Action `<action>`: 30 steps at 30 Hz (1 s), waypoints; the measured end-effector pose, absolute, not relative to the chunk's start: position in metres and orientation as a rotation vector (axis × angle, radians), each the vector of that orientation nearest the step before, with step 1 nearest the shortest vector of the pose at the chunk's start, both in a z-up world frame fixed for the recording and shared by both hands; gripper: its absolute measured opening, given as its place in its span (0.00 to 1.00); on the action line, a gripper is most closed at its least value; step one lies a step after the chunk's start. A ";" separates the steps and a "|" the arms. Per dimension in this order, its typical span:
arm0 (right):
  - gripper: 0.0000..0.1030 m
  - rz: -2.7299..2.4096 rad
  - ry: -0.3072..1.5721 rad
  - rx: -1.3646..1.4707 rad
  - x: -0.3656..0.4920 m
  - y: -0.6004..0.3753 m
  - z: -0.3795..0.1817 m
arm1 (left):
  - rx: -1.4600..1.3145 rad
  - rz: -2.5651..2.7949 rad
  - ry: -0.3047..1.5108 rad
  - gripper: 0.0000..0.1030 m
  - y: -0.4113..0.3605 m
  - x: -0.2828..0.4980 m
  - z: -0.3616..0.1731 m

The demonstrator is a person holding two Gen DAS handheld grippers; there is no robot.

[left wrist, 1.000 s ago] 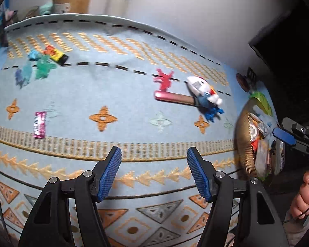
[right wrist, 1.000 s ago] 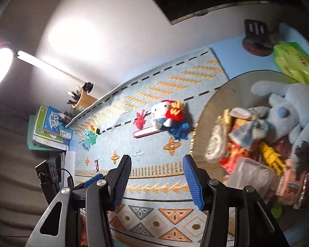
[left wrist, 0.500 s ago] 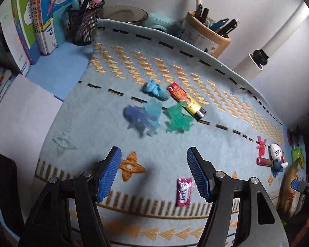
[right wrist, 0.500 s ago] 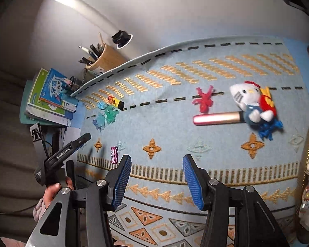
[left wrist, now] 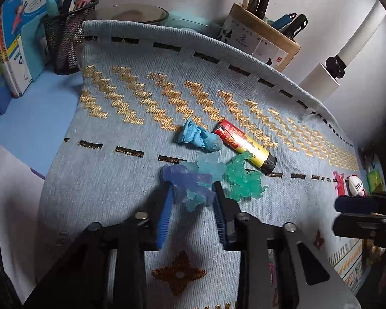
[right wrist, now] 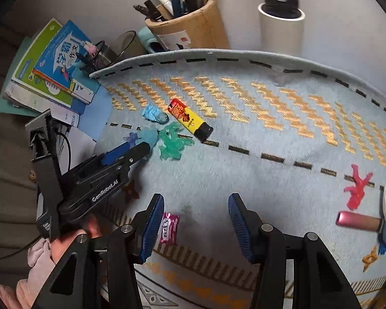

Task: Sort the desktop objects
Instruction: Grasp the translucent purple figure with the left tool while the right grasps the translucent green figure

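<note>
blue toy [left wrist: 190, 182] lay on the mat [left wrist: 115, 170] beside the green toy [left wrist: 242, 177] and lighter [left wrist: 244, 143]; left gripper [left wrist: 193, 200], spread and away from the toys a moment earlier, was closing around it, so pickup seemed begun; right gripper [right wrist: 195, 221] stayed spread, empty.

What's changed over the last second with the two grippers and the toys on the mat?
The left gripper swung from the basket side across to the toy cluster and is closing around the purple-blue translucent figure. The right gripper left the basket and now hovers open beside the pink candy wrapper. The glue stick and green figure haven't moved.
</note>
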State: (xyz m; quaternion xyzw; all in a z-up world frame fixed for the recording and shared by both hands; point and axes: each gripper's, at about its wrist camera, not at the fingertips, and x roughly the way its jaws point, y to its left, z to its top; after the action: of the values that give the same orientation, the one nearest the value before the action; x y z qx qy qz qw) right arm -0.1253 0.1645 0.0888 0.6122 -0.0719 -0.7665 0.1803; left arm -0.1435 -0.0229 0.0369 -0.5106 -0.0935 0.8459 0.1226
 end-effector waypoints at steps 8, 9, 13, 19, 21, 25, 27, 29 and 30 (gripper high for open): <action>0.49 -2.137 0.010 1.724 -0.166 0.102 0.052 | -1.475 2.445 -0.448 0.23 -0.067 -0.129 0.043; 0.49 -2.145 0.034 1.733 -0.169 0.098 0.048 | -1.470 2.444 -0.456 0.23 -0.068 -0.126 0.044; 0.50 -2.225 0.145 1.738 -0.178 0.082 0.037 | -1.457 2.436 -0.474 0.23 -0.069 -0.127 0.047; 0.45 -2.277 0.378 1.671 -0.169 0.054 0.034 | -1.457 2.437 -0.453 0.23 -0.063 -0.129 0.050; 0.44 -2.260 0.349 1.682 -0.166 0.058 0.034 | -1.452 2.437 -0.436 0.23 -0.059 -0.129 0.052; 0.44 -2.226 0.237 1.722 -0.159 0.078 0.037 | -1.434 2.431 -0.413 0.23 -0.052 -0.124 0.062; 0.44 -2.210 0.132 1.735 -0.154 0.094 0.043 | -1.421 2.426 -0.392 0.23 -0.044 -0.120 0.068; 0.44 -2.219 0.061 1.742 -0.147 0.112 0.052 | -1.406 2.415 -0.374 0.23 -0.037 -0.115 0.075; 0.44 -2.227 0.030 1.747 -0.143 0.121 0.056 | -1.398 2.409 -0.363 0.23 -0.031 -0.112 0.078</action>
State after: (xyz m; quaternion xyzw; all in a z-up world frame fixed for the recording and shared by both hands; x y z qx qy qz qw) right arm -0.1429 0.1213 0.0557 0.6096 0.0105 -0.7773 0.1548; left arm -0.1121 -0.0314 0.0783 -0.4907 -0.1275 0.8459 0.1656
